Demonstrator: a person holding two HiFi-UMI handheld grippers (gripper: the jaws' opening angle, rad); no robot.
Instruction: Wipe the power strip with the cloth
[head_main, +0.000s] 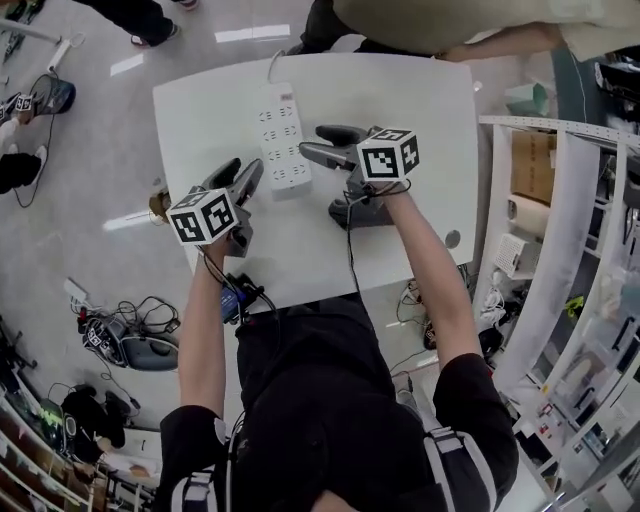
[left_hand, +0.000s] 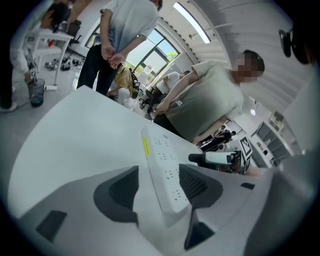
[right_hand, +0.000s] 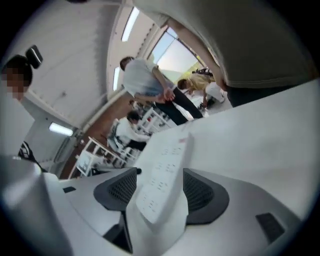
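Seen from above, a white surface (head_main: 430, 110) fills the upper middle of the frame. A white power strip (head_main: 281, 138) lies flat on it at upper centre, sockets up. It runs lengthwise from the far edge toward the wearer, and its cable (head_main: 272, 64) leaves the far end toward the top of the frame. The left gripper (head_main: 240, 176) is at the strip's lower left, just beside its near end, and points up and to the right. The right gripper (head_main: 312, 141) is just right of the strip, level with its near half, and points left at it. Both are held in outstretched arms that come up from the bottom of the frame. From above it is not clear whether either gripper touches the strip. In the left gripper view, the two dark fingers (left_hand: 122, 190) stand spread at the bottom of the frame. The strip's near end shows in the gap between them, closer to the right-hand finger, and stretches away toward the upper middle; neither pad presses on it. In the right gripper view, the fingers (right_hand: 202, 192) are also spread wide. The strip's near end sits low in the gap and slants away to the upper right, with space on both sides. A person (head_main: 450, 20) stands beyond the surface's far edge at the top of the frame.
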